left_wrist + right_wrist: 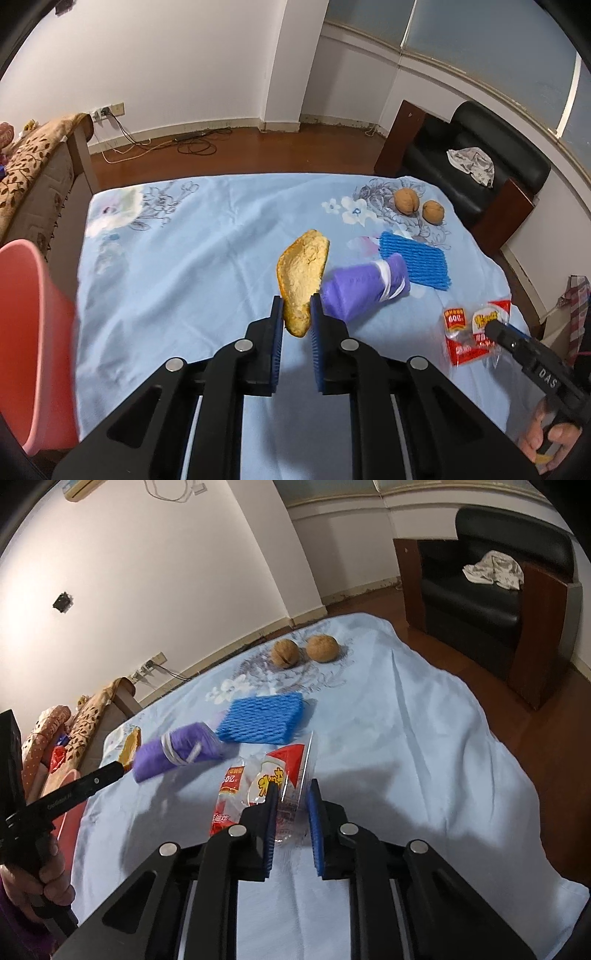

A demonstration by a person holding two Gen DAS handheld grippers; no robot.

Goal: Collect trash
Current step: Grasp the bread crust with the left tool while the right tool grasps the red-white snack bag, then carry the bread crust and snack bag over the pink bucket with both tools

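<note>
My left gripper (296,308) is shut on a yellow peel (303,277) and holds it above the blue bedsheet (184,258). A pink bin (33,343) stands at the left edge. My right gripper (291,794) is shut on a clear plastic wrapper with red and yellow print (273,786); the wrapper also shows in the left wrist view (472,332). A purple bag roll (364,288) lies beside the peel and also shows in the right wrist view (177,749). A blue foam net (413,264) lies behind it.
Two walnuts (417,205) lie at the far right of the sheet. A black armchair (469,158) with a cloth on it stands beyond the bed. A brown patterned sofa (33,166) is at the left. Cables lie on the wooden floor (221,151).
</note>
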